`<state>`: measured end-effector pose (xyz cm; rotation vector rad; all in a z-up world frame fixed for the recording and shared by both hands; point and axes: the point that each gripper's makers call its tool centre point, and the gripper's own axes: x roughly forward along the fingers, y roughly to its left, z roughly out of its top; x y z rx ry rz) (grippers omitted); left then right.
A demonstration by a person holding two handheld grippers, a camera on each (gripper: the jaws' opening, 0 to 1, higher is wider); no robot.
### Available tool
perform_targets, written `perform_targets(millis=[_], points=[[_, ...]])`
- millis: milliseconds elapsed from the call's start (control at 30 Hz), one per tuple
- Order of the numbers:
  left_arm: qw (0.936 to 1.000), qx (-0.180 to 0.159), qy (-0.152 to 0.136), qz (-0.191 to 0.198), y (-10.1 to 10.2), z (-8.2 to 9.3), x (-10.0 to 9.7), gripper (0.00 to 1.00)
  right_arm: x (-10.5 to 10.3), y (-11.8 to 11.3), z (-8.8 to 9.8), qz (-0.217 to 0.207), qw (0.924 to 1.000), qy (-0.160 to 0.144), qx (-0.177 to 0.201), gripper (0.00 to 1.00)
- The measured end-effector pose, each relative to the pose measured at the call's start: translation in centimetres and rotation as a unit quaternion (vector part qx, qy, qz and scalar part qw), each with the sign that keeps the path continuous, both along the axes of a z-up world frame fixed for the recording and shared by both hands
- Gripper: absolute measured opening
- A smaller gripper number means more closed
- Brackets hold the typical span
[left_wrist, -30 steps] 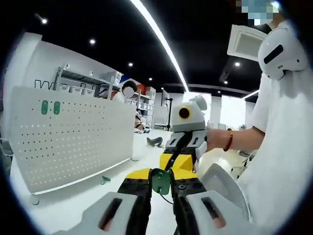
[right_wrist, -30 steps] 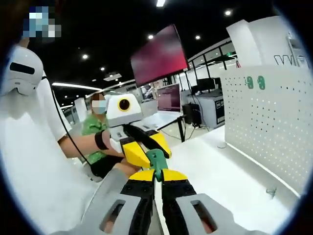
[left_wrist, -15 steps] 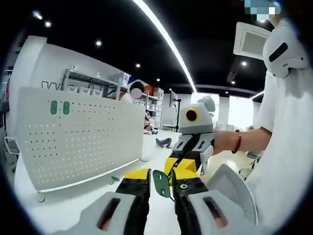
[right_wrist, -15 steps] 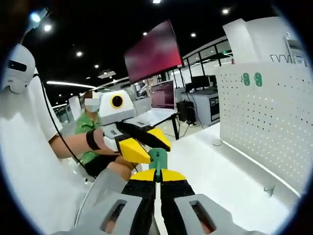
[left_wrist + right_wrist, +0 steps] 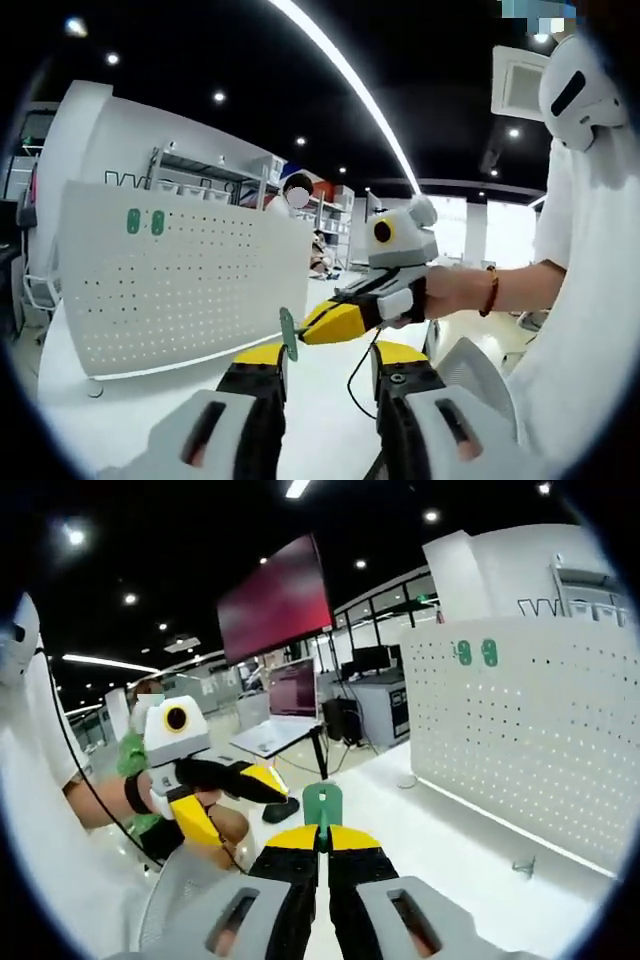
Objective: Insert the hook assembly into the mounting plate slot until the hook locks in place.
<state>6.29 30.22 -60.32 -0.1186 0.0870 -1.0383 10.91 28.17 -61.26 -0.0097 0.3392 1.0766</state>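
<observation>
A small green hook piece (image 5: 322, 805) stands upright, pinched at its base by my shut right gripper (image 5: 322, 832). In the left gripper view the green hook piece (image 5: 289, 333) hangs edge-on at the tip of the right gripper (image 5: 305, 335), which reaches in from the right. My left gripper (image 5: 328, 362) stands open below it, holding nothing. The left gripper (image 5: 245, 815) also appears at the left of the right gripper view, jaws spread. The white pegboard mounting plate (image 5: 180, 285) stands upright on the table, with two green pieces (image 5: 145, 221) near its top corner. The same pegboard (image 5: 520, 740) is at the right.
The white table (image 5: 450, 880) runs along the pegboard's foot, where a small metal hook (image 5: 520, 863) lies. A person in a white shirt (image 5: 590, 330) holds both grippers. Shelves (image 5: 200, 180) stand behind the board. A monitor (image 5: 290, 688) and a seated person are further off.
My left gripper opened and let go of the green hook piece. The right gripper kept hold and lifted it away, up towards the pegboard side.
</observation>
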Motion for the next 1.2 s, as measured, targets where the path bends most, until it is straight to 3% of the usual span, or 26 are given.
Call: perform_targets(millis=[67, 133, 267, 467, 800, 1200], points=[[0.9999, 0.008, -0.007, 0.003, 0.1, -0.1, -0.3, 0.36, 0.9, -0.4, 0.0, -0.036, 0.9992, 0.018, 0.007, 0.01], [1.0000, 0.004, -0.005, 0.006, 0.3, -0.1, -0.4, 0.38, 1.6, -0.6, 0.3, -0.050, 0.9987, -0.001, 0.006, 0.01], [0.9997, 0.005, -0.009, 0.022, 0.9, 0.0, -0.6, 0.45, 3.1, -1.1, 0.9, -0.099, 0.9950, -0.002, 0.016, 0.01], [0.9995, 0.011, -0.012, 0.026, 1.3, 0.0, -1.2, 0.51, 4.4, -1.3, 1.9, -0.131, 0.9910, -0.015, 0.021, 0.01], [0.9982, 0.002, -0.037, 0.046, 2.5, 0.8, -0.7, 0.63, 7.7, -2.3, 3.1, -0.208, 0.9769, -0.041, 0.022, 0.01], [0.9986, 0.001, -0.027, 0.045, 4.0, 0.3, 0.3, 0.70, 11.5, -3.8, 4.3, -0.278, 0.9588, -0.054, 0.026, 0.01]])
